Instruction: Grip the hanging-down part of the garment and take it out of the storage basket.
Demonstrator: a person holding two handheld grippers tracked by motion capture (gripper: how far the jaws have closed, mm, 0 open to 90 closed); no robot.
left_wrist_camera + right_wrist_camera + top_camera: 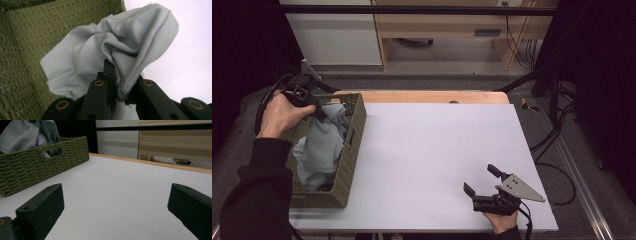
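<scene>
High view: a white table (427,165) with a green woven basket (353,145) at its left side. A pale grey-blue cloth (319,150) fills the basket.

Left hand (279,114): it holds the left gripper (318,111) over the far end of the basket. The arm has a dark sleeve (254,195).

Left gripper: its jaws are pinched tight on a fold of the cloth. In the left gripper view the fold (122,85) is squeezed between the two black jaws, and the rest of the cloth (112,47) puffs up past them.

Cloth: most of it sits inside the basket. The top part is lifted above the basket's rim where the gripper has it. In the right gripper view the cloth (27,135) sticks up over the basket wall (37,167).

Basket: it sits on the table with its long side next to the bare white part. It has a hand slot (51,152) in its side wall, and a bit of cloth shows through it.

Right hand (501,220): it is at the near right edge of the table, well apart from the basket.

Right gripper (482,181): its jaws are spread wide and have nothing between them. It is low over the bare table and points toward the far side. A grey three-cornered plate (520,187) sits on top of it.

Behind the table: a wooden cabinet (447,25) and some dark cables (557,140) on the floor.
</scene>
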